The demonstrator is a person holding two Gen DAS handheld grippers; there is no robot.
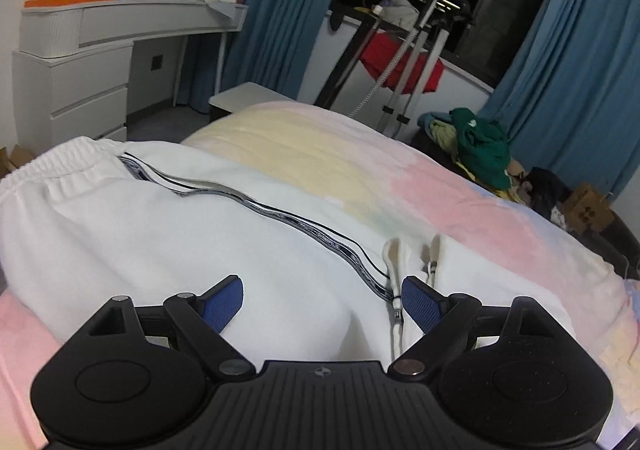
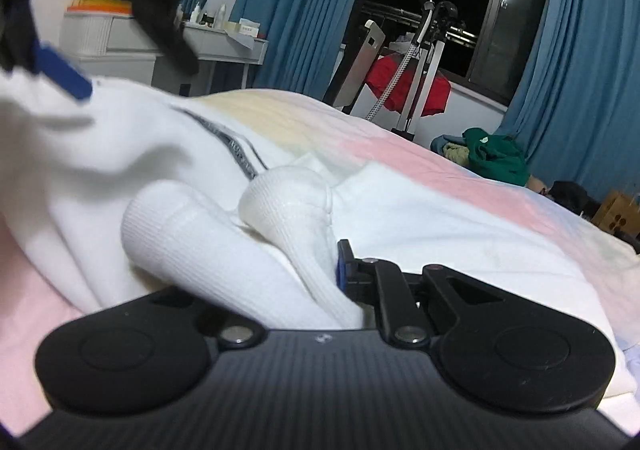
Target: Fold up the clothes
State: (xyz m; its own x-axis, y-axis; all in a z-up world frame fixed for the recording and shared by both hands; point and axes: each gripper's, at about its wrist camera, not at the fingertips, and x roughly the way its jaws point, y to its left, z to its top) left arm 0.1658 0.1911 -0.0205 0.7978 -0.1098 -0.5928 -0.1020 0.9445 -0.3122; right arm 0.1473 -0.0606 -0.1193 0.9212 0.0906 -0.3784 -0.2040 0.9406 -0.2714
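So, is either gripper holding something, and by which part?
The right gripper holds the white pants by a ribbed cuff. The left gripper is open, holding nothing.

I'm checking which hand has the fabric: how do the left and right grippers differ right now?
The left gripper has its jaws wide apart and empty above the white trousers; the right gripper is shut on a ribbed cuff of them. Both have black bodies with blue pads and work over the pastel bed cover.

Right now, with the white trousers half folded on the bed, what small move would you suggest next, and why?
Probably carry the ribbed cuffs on toward the waistband. The right claw is shut on them, the left claw is open over the trousers, and the fold looks unfinished.
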